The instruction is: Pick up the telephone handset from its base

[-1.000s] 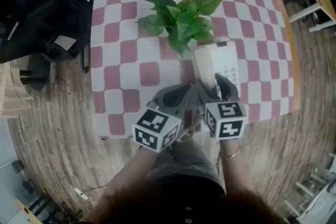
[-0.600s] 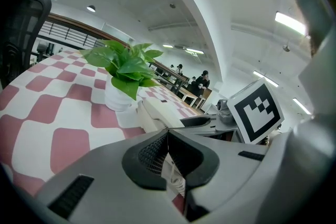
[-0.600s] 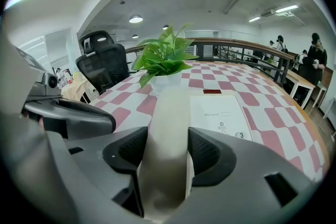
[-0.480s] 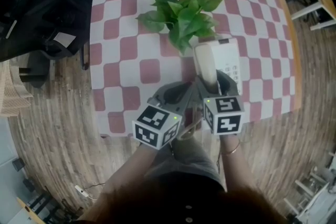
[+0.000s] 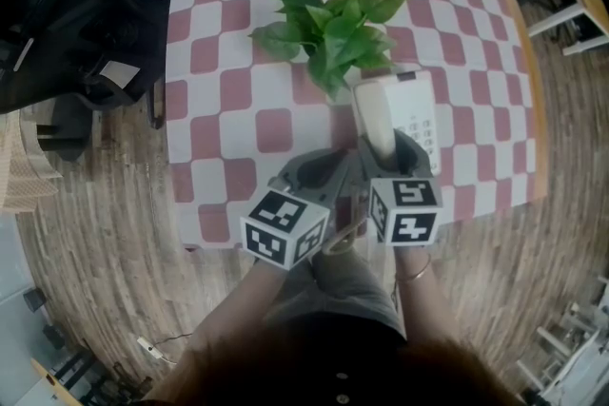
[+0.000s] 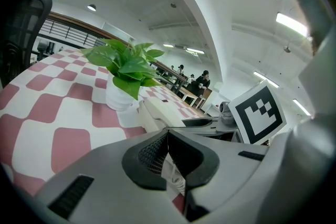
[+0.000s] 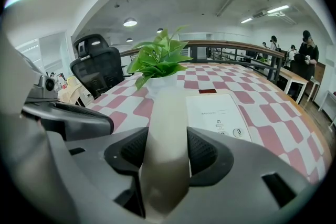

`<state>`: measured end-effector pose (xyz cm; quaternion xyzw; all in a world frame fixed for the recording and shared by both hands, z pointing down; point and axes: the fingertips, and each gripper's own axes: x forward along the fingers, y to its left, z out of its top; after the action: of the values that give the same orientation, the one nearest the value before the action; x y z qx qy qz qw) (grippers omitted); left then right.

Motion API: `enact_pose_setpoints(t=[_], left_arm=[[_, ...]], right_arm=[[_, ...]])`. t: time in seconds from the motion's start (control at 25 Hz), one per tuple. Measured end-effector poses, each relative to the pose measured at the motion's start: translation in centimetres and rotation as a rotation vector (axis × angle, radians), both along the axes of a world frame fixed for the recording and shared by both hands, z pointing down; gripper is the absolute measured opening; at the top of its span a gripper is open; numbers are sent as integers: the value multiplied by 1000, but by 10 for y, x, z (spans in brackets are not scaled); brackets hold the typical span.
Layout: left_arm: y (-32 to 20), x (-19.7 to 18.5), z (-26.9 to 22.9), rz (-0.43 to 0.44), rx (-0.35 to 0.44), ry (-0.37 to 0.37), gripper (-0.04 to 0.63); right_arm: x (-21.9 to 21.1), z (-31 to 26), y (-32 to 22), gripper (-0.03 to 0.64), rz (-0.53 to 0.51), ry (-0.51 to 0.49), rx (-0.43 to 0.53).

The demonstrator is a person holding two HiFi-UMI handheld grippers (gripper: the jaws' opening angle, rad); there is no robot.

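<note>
A white telephone base [image 5: 422, 112] lies on the checked table [image 5: 238, 62] with its cream handset [image 5: 378, 117] in the cradle on the left side. My right gripper [image 5: 385, 147] straddles the handset's near end. In the right gripper view the handset [image 7: 167, 134] fills the gap and both dark pads touch its sides while the jaws are closing; the keypad [image 7: 220, 115] shows to its right. My left gripper [image 5: 333, 168] hovers just left of it, at the table's near edge. Its pads meet at the tip [image 6: 168, 139] with nothing between them.
A potted green plant [image 5: 333, 29] stands right behind the phone, its white pot [image 6: 118, 99] close to the base. A black office chair [image 5: 67, 24] sits off the table's left side. The table's near edge runs under both grippers, with wooden floor [image 5: 95, 261] around.
The right gripper's jaws have drawn in round the handset's near end. The left gripper has stayed where it was.
</note>
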<state>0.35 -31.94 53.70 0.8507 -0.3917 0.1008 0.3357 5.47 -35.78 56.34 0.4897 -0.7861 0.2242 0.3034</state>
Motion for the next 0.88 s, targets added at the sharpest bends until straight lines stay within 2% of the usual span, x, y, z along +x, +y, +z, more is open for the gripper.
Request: enact_pose_setpoints(t=[0.48, 0.88], left_arm=[[2, -4, -8, -12, 11, 4, 8], [5, -4, -35, -3, 68, -13, 8]], right_arm=[[1, -13, 4, 219, 25, -19, 43], [-2, -46, 9, 219, 2, -45, 101]])
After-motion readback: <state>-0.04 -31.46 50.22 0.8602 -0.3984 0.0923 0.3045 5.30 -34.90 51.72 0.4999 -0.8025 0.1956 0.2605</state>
